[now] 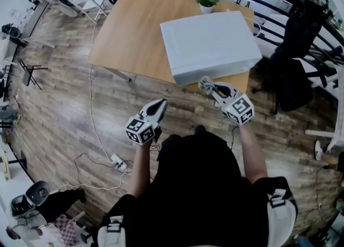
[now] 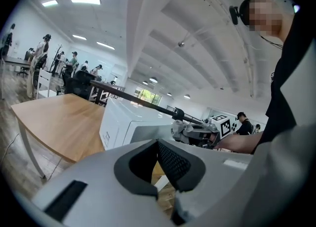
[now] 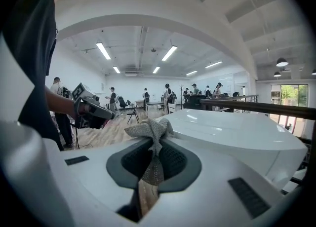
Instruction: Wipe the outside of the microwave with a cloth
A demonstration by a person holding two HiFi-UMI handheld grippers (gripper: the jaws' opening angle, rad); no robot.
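A white microwave [image 1: 209, 44] stands on a wooden table [image 1: 131, 36], near its front right corner. My right gripper [image 1: 207, 86] is shut on a grey cloth [image 3: 150, 130] and sits just in front of the microwave's near face. In the right gripper view the cloth bunches up above the jaws, with the microwave [image 3: 237, 132] close on the right. My left gripper [image 1: 159, 109] hangs over the floor short of the table, its jaws together with nothing between them. The left gripper view looks toward the microwave [image 2: 123, 122] and the right gripper [image 2: 190, 132] holding the cloth.
A small potted plant [image 1: 206, 1] stands on the table behind the microwave. A black railing [image 1: 301, 4] and a black chair [image 1: 293, 79] are to the right. A power strip with cables [image 1: 118, 161] lies on the wood floor at the left.
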